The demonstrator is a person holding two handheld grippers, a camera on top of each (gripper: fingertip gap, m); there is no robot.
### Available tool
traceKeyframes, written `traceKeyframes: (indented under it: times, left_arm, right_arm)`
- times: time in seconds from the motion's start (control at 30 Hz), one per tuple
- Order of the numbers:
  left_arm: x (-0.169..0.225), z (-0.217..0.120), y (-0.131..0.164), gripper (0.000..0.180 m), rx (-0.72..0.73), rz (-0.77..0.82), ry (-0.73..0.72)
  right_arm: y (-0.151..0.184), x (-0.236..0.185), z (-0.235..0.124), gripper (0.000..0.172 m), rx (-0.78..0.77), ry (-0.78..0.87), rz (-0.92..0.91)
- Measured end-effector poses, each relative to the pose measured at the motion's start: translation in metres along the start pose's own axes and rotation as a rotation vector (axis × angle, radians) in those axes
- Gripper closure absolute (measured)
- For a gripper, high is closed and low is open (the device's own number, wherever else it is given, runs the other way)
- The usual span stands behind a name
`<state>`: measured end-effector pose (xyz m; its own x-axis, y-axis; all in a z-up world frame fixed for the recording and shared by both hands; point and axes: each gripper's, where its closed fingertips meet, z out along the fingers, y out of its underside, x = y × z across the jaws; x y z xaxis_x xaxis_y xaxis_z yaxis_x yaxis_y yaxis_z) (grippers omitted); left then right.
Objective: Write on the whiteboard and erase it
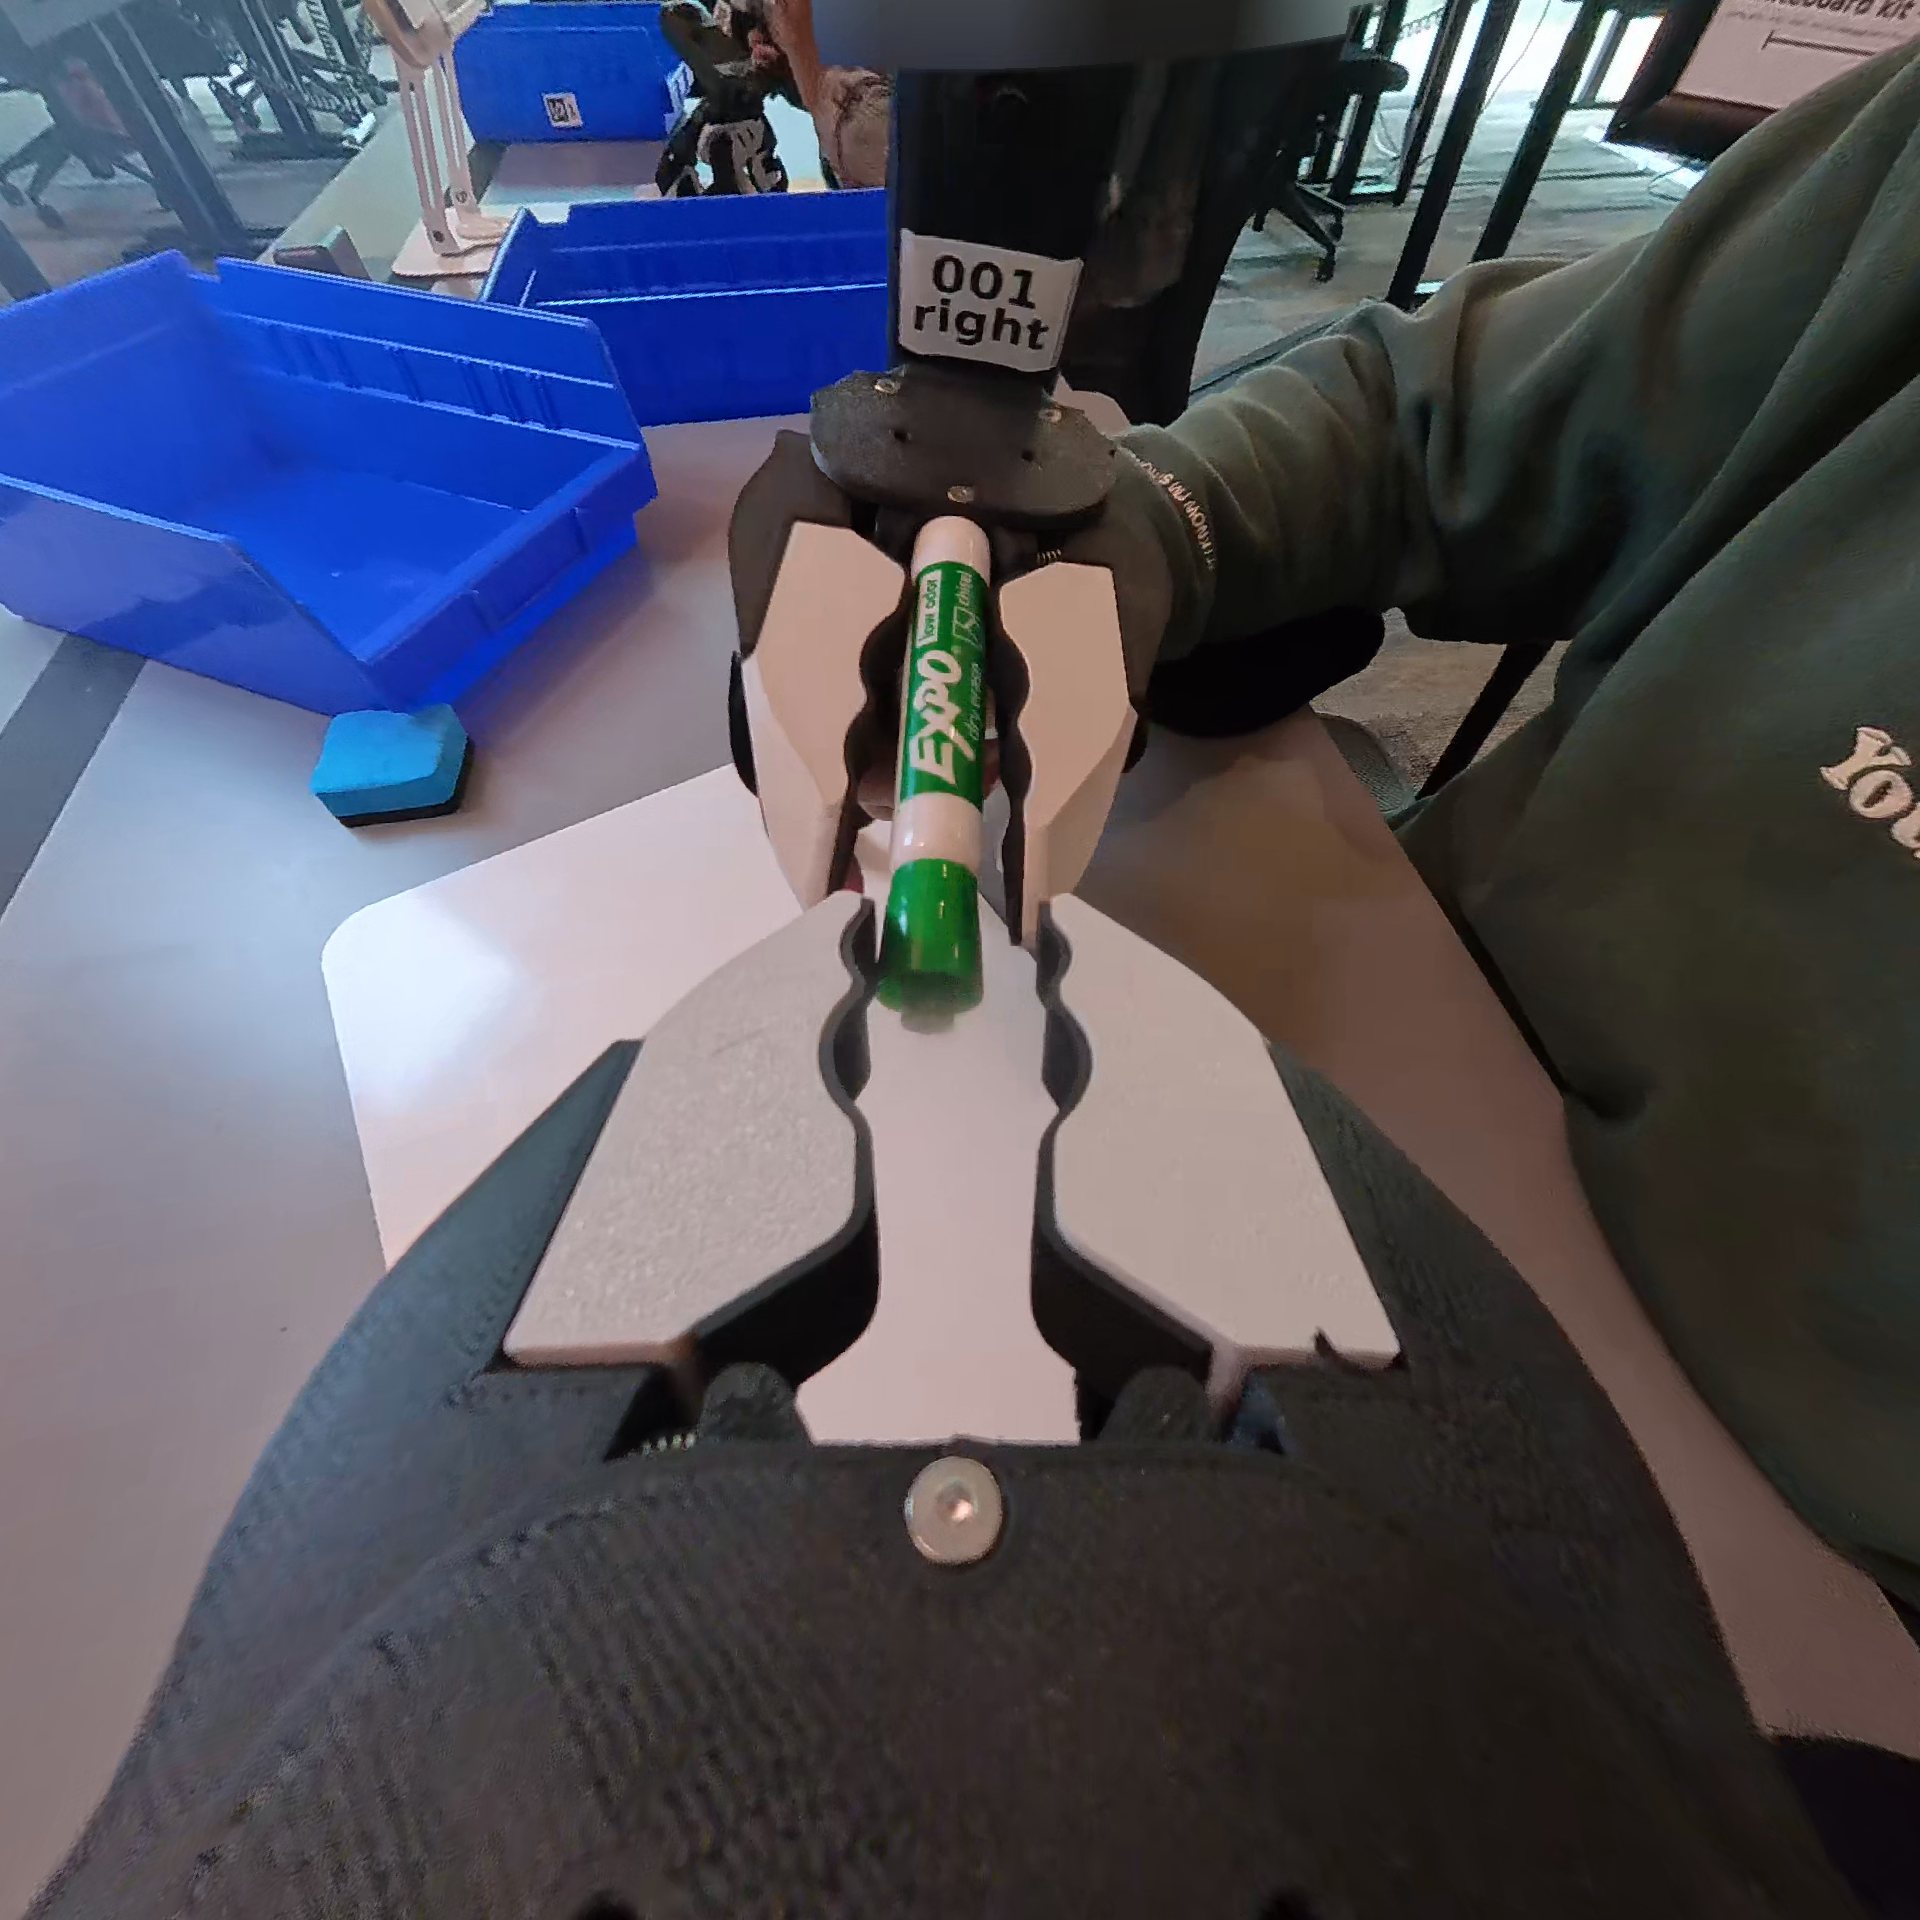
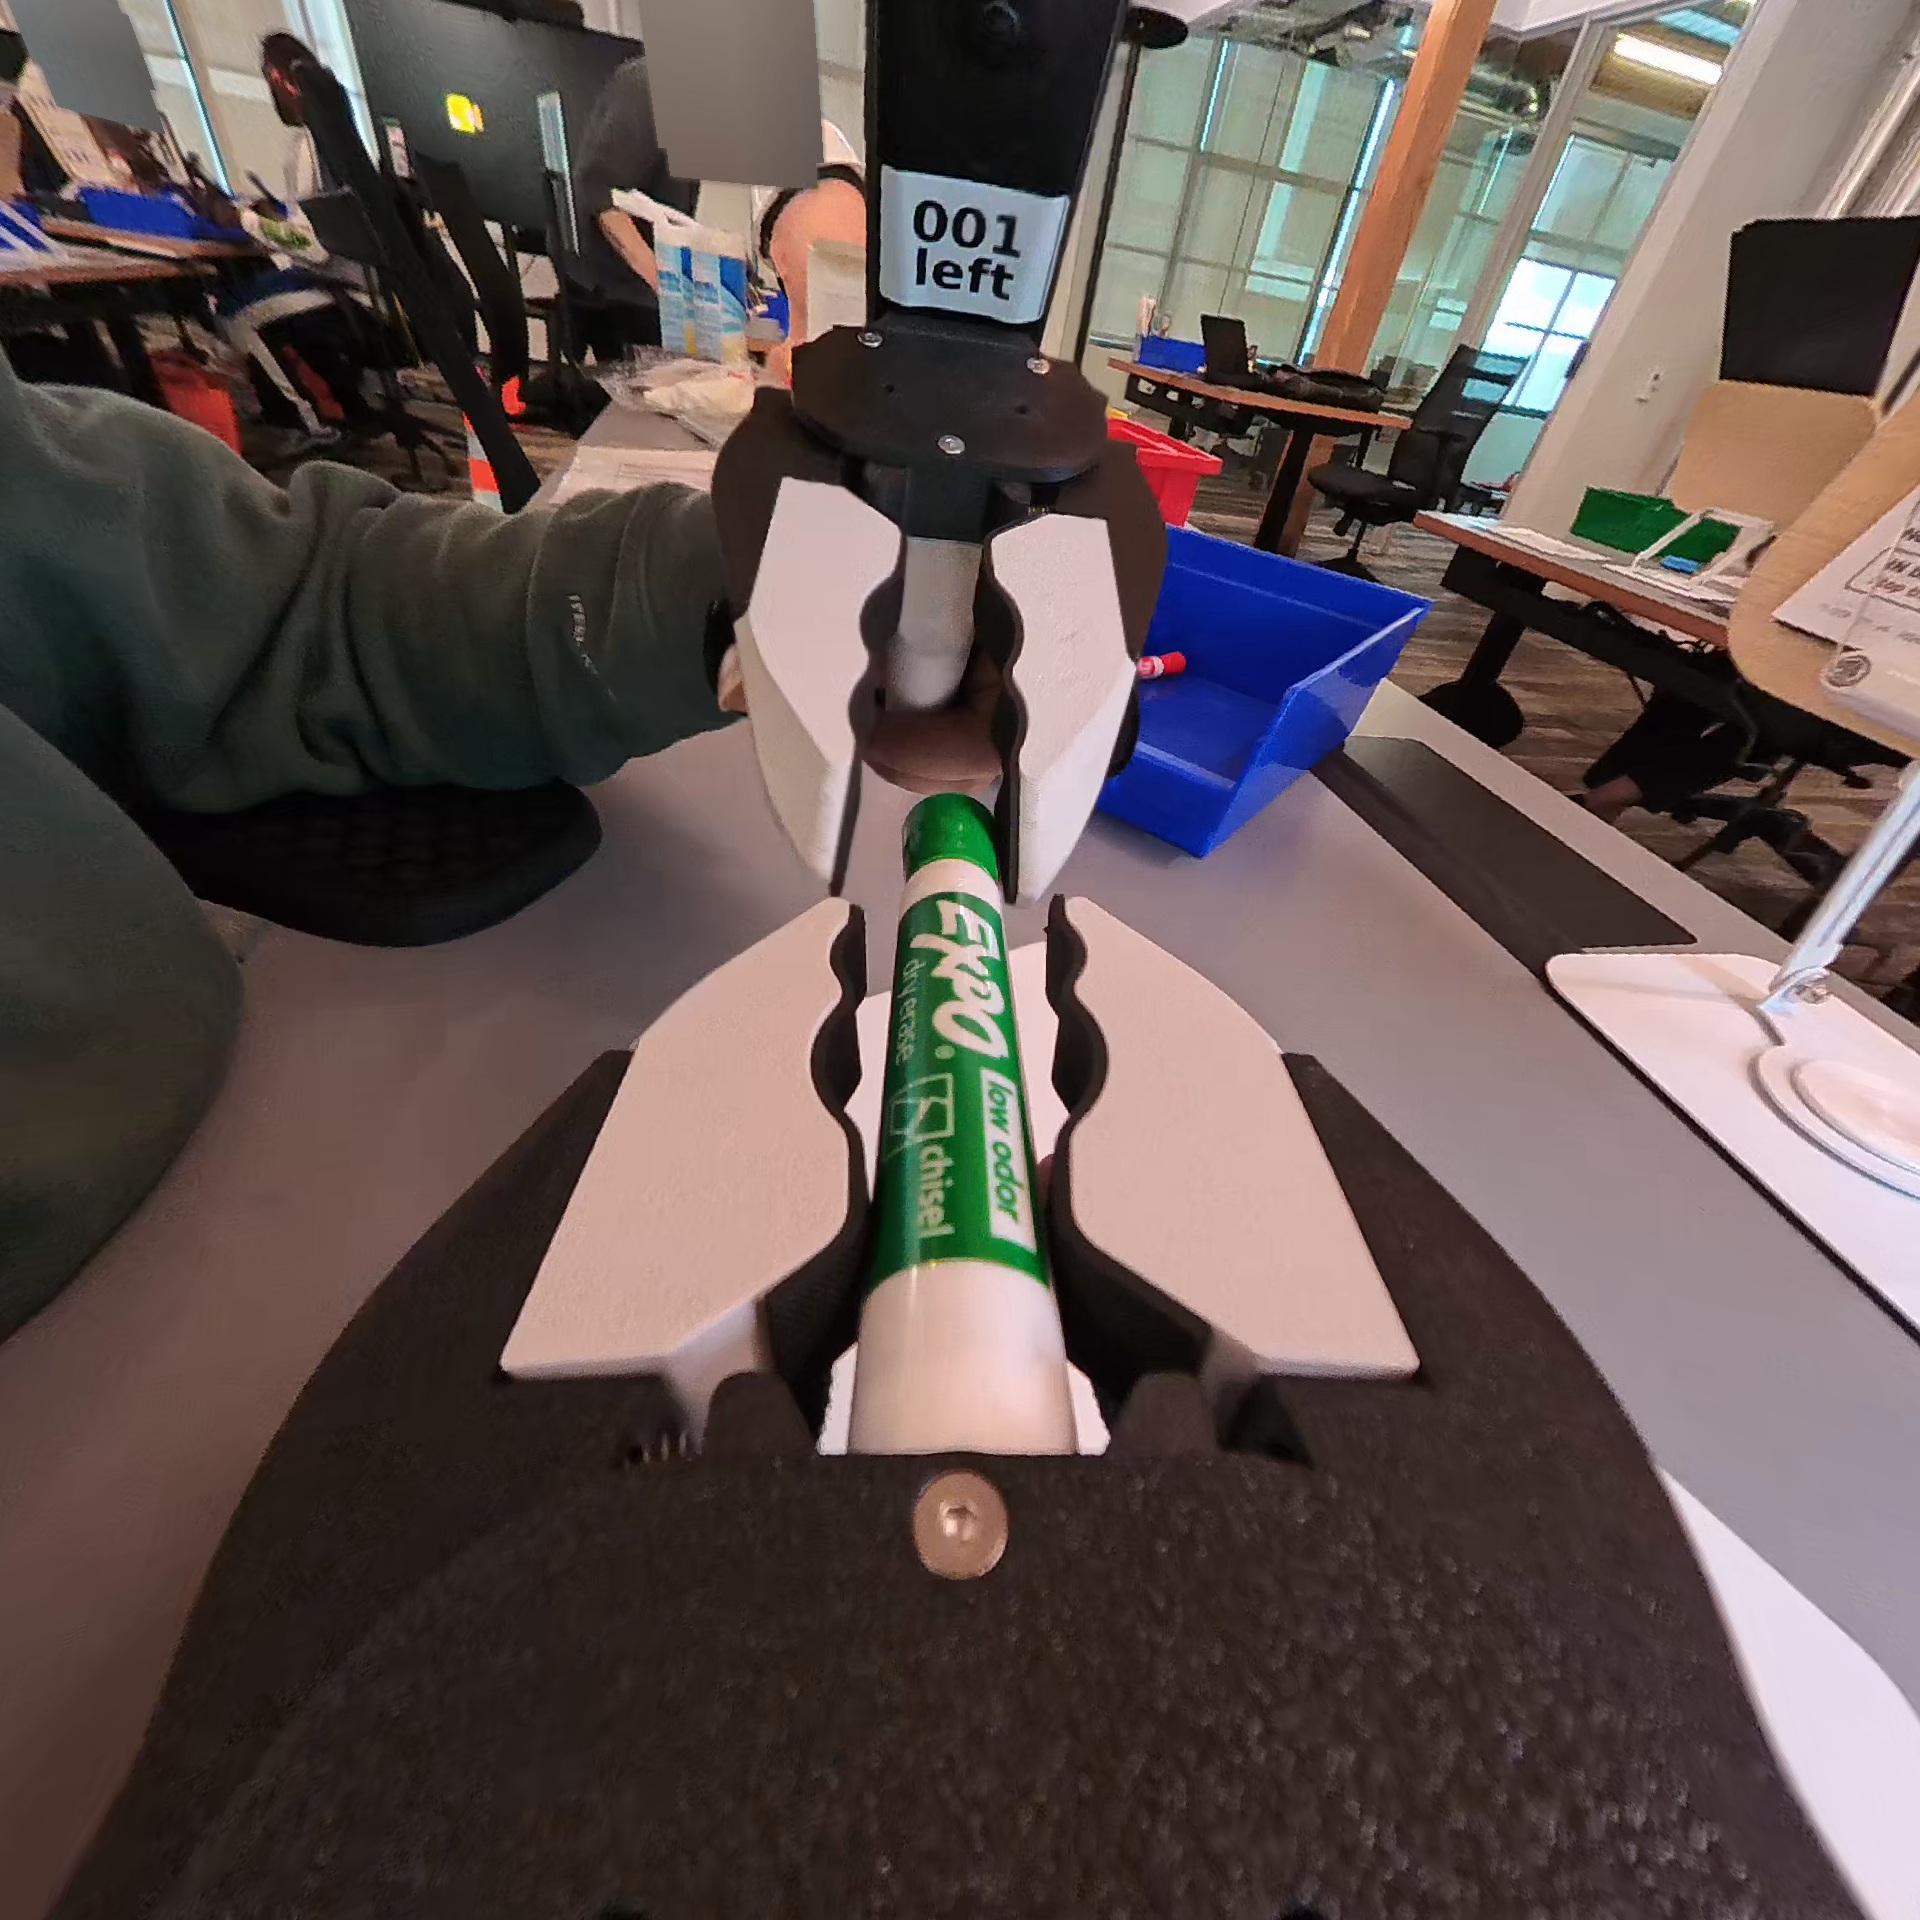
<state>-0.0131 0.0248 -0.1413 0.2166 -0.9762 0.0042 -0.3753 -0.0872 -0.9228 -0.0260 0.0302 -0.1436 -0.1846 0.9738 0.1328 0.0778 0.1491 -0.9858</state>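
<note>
Holding the marker [image 2: 961,1143] by its barrel above the whiteboard [image 1: 540,997], the right gripper [image 2: 956,925] is clenched on it. The left gripper [image 1: 951,935] is spread around the green cap [image 1: 930,935], not pressing. The board looks blank, so uncapping, writing and erasing remain. The eraser [image 1: 390,764] lies just beyond the board.

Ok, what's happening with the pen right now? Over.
Right gripper holding green marker. Left gripper open around its cap, cap on. Whiteboard blank. Nothing blocking.
</note>
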Motion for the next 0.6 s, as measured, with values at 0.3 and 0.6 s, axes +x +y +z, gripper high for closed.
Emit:
traceKeyframes:
  times: [0.3, 0.6]
  left_arm:
    - [-0.001, 0.004, -0.002, 0.161, 0.006, 0.012, -0.02]
    - [0.003, 0.008, 0.013, 0.162, -0.066, -0.012, 0.022]
  right_arm:
    - [-0.009, -0.003, -0.004, 0.137, 0.043, -0.028, 0.047]
    - [-0.002, -0.012, 0.001, 0.137, 0.001, -0.038, -0.023]
